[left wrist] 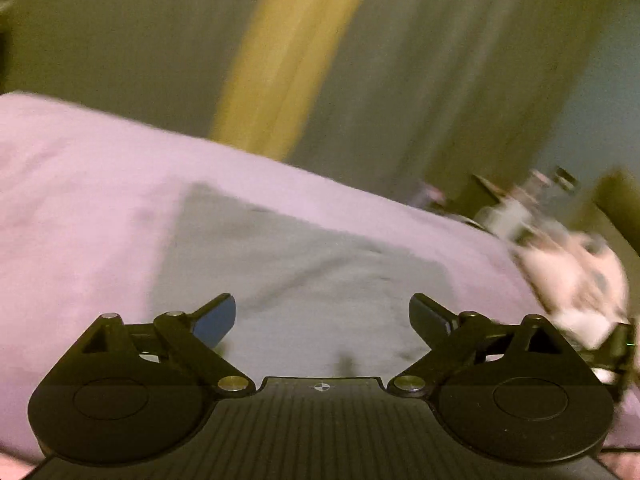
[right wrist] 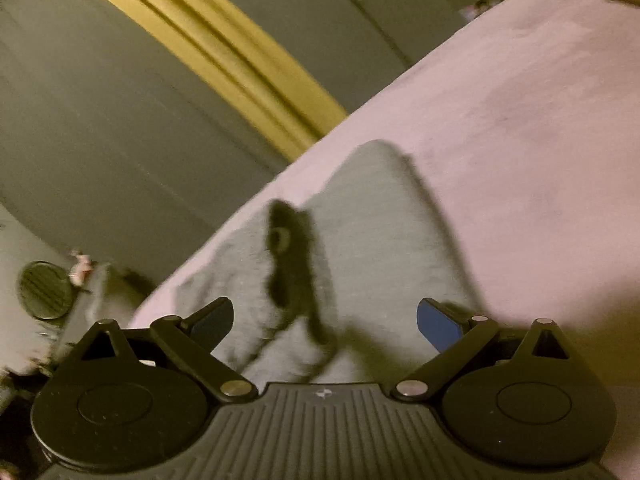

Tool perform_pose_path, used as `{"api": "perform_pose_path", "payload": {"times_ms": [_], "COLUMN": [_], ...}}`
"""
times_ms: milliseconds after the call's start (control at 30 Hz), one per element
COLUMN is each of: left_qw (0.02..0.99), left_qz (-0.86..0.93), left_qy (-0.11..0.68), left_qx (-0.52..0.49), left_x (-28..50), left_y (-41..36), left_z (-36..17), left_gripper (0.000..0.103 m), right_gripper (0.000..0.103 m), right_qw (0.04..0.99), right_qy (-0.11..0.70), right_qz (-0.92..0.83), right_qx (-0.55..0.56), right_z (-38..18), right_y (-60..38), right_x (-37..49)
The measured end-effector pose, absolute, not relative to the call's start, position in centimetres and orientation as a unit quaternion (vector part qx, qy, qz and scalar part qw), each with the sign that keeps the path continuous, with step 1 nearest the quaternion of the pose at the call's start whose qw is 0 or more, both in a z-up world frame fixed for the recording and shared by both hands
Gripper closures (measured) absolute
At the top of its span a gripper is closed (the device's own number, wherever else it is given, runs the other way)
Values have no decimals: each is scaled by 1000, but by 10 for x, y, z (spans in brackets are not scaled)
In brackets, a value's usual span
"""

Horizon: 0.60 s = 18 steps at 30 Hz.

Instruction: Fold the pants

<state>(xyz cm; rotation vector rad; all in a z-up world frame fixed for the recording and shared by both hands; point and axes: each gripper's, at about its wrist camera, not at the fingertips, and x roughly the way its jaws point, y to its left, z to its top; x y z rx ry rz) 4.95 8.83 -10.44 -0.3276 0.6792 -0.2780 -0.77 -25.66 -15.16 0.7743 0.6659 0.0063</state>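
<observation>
- 1 pair of grey pants (left wrist: 296,272), lying on the pink bedspread (left wrist: 80,200) of a bed, folded into a compact patch w/ a few creases; both views blurred.
- 2 grippers. Left gripper (left wrist: 322,316): jaws spread wide, nothing between them, held above the near part of the pants. Right gripper (right wrist: 325,320): jaws also spread wide, empty, over the near end of the pants.
- Each gripper has 2 blue pads on its fingers (left wrist: 218,318); right-side ones (right wrist: 438,326) look brighter blue.
- 1 yellow curtain strip (left wrist: 288,56) btw grey-green drapes (left wrist: 120,32) behind the bed, seen in both views.
- Left wrist view only: the pants as a broad flat shape w/ far corner at upper left; the other gripper as a pale blurred mass (left wrist: 572,272) at the right edge; some cluttered items (left wrist: 552,188) beyond the bed, too blurred to name.
- Right wrist view only: 1 dark blurred thing (right wrist: 292,264) above the pants, prob. the left gripper but can't tell for sure; 1 round dark disc (right wrist: 45,290) low at left; the pants as a tapering shape, narrow end pointing away.
</observation>
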Motion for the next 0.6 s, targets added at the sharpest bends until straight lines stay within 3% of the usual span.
{"api": "perform_pose_path", "payload": {"times_ms": [233, 400, 533, 600], "left_qw": [898, 880, 876, 876], "left_qz": [-11, 61, 83, 83], "left_qy": [361, 393, 405, 405], "left_qx": [-253, -258, -249, -248], "left_x": [57, 61, 59, 60], "left_y": [149, 167, 176, 178], "left_z": [-130, -142, -151, -151], "left_gripper": [6, 6, 6, 6], "right_gripper": [5, 6, 37, 39], "right_qw": [813, 815, 828, 830], "right_qy": [419, 436, 452, 457], "right_qz": [51, 58, 57, 69], "right_qx": [400, 378, 325, 312], "right_z": [-171, -177, -176, -175], "right_y": [-248, -241, -230, -231], "right_x": [65, 86, 98, 100]}}
